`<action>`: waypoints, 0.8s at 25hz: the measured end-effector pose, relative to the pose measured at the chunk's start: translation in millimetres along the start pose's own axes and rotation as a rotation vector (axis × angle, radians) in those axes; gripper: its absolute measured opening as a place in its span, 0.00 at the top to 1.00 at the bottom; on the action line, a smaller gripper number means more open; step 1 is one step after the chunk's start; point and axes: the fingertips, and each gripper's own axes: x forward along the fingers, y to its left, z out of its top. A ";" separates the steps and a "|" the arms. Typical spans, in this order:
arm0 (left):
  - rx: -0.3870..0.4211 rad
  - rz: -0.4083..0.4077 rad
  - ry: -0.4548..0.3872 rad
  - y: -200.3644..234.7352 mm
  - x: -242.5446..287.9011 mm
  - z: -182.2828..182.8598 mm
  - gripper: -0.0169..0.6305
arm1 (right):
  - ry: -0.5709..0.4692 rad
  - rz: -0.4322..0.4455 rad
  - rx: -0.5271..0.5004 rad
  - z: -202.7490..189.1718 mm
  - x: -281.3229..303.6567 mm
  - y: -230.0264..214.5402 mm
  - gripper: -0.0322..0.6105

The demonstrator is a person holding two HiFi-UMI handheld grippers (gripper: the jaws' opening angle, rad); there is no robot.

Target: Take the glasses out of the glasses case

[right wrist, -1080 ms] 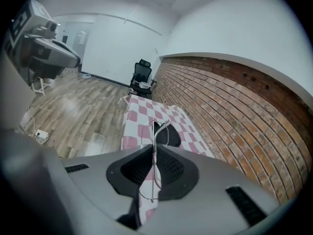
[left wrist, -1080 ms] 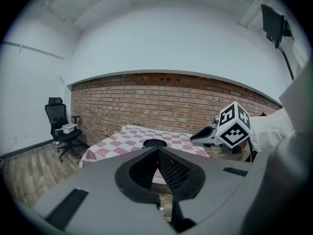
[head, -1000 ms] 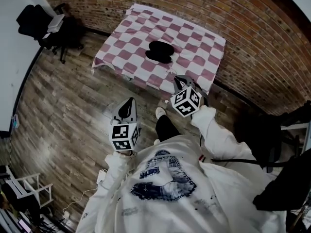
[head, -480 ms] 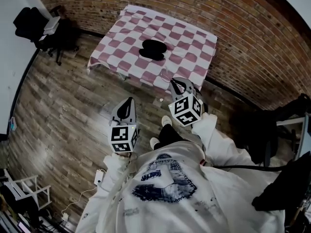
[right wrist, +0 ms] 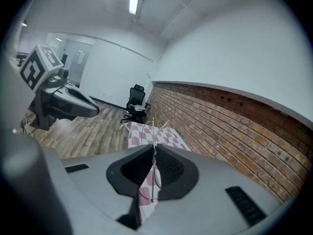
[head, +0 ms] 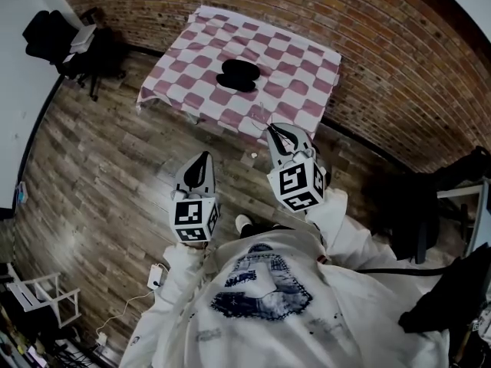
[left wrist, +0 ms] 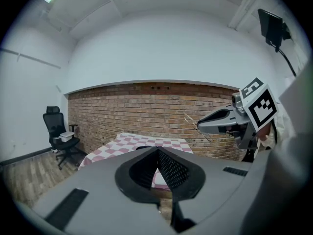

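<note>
The black glasses case (head: 237,75) lies open on the pink-and-white checked table (head: 299,75), well ahead of both grippers. My right gripper (head: 275,131) hangs over the floor near the table's front edge, shut on thin wire-framed glasses (head: 265,117). In the right gripper view, the wire frame (right wrist: 154,131) stands up out of the closed right gripper (right wrist: 154,148). The left gripper view shows the same glasses (left wrist: 194,123) sticking out of that gripper's tip. My left gripper (head: 203,157) is over the wooden floor, further from the table, its jaws (left wrist: 157,151) shut with nothing in them.
A brick wall (head: 399,67) runs behind the table. A black office chair (head: 57,37) stands at the far left, and dark furniture (head: 430,213) at the right. A white rack (head: 34,297) and a power strip (head: 157,278) are on the floor by the person.
The right gripper has risen toward the head camera with the glasses still in it. The left gripper has lifted a little. The table sits slightly further left in view.
</note>
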 end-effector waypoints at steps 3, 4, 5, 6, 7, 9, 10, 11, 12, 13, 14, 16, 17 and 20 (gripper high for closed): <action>0.008 0.010 -0.007 -7.2 -1.6 4.3 0.96 | -0.022 -0.001 0.010 1.3 -8.9 -3.2 0.90; 0.010 0.014 -0.009 -9.7 -2.1 5.6 0.96 | -0.027 0.000 0.014 0.8 -11.7 -3.9 0.90; 0.010 0.018 -0.012 -12.4 -2.4 6.8 0.96 | -0.032 0.002 0.017 -0.1 -14.5 -4.8 0.90; 0.011 0.021 -0.014 -15.4 -2.4 8.0 0.96 | -0.036 0.004 0.019 -1.1 -17.2 -6.0 0.90; 0.012 0.025 -0.016 -18.5 -2.0 9.3 0.96 | -0.041 0.006 0.020 -2.1 -19.6 -7.4 0.90; 0.016 0.032 -0.020 -24.0 -0.4 11.8 0.96 | -0.050 0.009 0.022 -4.0 -23.9 -11.2 0.90; 0.017 0.035 -0.021 -27.0 0.5 13.1 0.96 | -0.054 0.009 0.023 -4.8 -26.0 -13.5 0.90; 0.018 0.037 -0.023 -30.5 1.2 14.0 0.96 | -0.058 0.009 0.024 -5.7 -28.5 -15.7 0.90; 0.019 0.037 -0.024 -34.5 1.4 14.7 0.96 | -0.061 0.009 0.025 -6.8 -31.3 -17.7 0.90; 0.021 0.038 -0.025 -38.6 1.2 15.1 0.96 | -0.065 0.009 0.025 -7.9 -34.1 -19.4 0.90; 0.023 0.038 -0.026 -42.3 1.1 15.5 0.96 | -0.068 0.009 0.024 -8.8 -36.6 -21.1 0.90; 0.030 0.038 -0.027 -48.7 1.5 17.1 0.96 | -0.074 0.007 0.026 -10.5 -40.5 -24.8 0.90; 0.033 0.037 -0.028 -51.5 1.8 18.0 0.96 | -0.076 0.005 0.028 -11.3 -42.0 -26.8 0.90; 0.041 0.037 -0.028 -57.8 2.1 19.8 0.96 | -0.084 -0.002 0.036 -13.0 -46.1 -31.3 0.91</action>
